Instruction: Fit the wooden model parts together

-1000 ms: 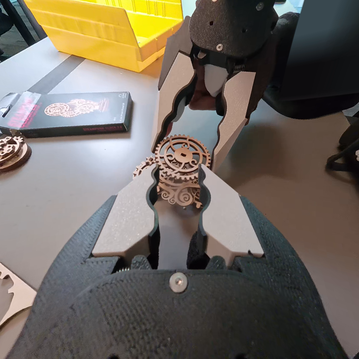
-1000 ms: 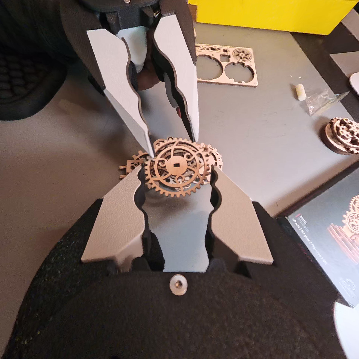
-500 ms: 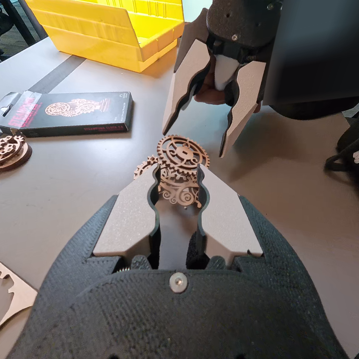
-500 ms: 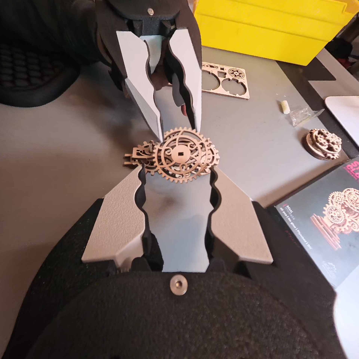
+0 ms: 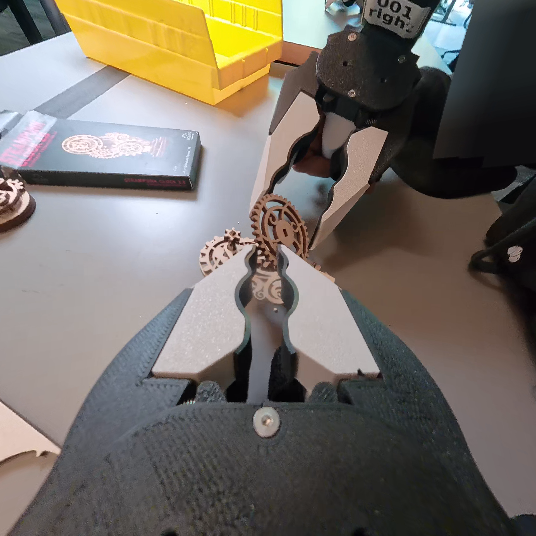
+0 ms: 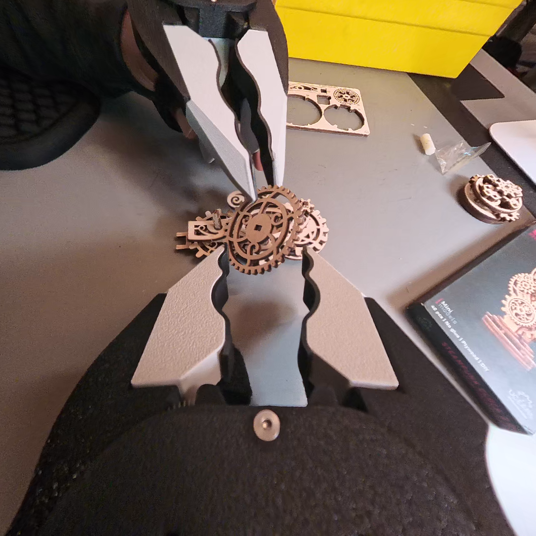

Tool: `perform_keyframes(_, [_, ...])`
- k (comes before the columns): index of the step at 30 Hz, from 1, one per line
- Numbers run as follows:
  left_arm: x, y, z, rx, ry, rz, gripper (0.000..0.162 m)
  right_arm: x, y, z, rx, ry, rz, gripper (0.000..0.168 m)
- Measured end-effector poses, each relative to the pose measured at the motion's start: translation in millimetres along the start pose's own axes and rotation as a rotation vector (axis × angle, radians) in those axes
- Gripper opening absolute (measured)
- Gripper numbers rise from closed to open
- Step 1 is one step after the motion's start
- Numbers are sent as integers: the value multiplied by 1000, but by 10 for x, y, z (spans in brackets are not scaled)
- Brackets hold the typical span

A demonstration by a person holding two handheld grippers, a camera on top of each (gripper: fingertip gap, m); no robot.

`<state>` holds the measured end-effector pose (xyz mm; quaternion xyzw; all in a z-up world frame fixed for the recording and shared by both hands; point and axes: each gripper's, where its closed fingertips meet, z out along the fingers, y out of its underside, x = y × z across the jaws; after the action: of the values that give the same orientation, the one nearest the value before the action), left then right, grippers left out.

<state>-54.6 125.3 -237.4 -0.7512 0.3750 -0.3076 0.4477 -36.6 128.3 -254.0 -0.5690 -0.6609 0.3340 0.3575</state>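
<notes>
Grey and matte, the surface [image 5: 87, 275] carries a yellow bin [image 5: 179, 46] at the back, a black model box [image 5: 107, 153] lying flat, and a finished small round gear model [image 6: 493, 197] off to one side. A punched-out plywood sheet [image 6: 327, 110] lies flat near the bin, with a white stub [image 6: 426, 143] and a clear plastic bag [image 6: 461, 153] close by.

My left tongs [image 5: 266, 255] are clenched on the wooden model [image 5: 268, 287], pinching its scrollwork plate edge-on between the tips. Its large gear [image 6: 264, 232] stands tilted above the plate, with smaller gears [image 5: 220, 255] behind and beside it. In the right wrist view a small slotted piece [image 6: 200, 232] juts from the model's side.

My right tongs [image 6: 264, 252] are released, the fingers spread wide on either side of the large gear. From the left wrist view their tips sit just beside the gear's rim; I cannot tell whether either one touches it. The model's lower parts appear to sit on the surface or just above it.
</notes>
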Motion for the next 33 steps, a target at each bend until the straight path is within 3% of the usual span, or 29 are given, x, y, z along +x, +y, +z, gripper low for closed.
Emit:
perform_keyframes(6, [-49,-19,-32,31,52,-205,5,43,-28,-35,27,-12,74,45])
perform_keyframes(15, [-128,-6,-60,91,113,-507,3,68,-22,-68,57,-126,364,11])
perform_keyframes(27, [-134,52,-62,75,134,-588,3,142,-149,-105,132,-292,703,2])
perform_keyframes(33, [-215,-70,-139,200,208,-827,2,227,-273,-138,231,-296,782,8])
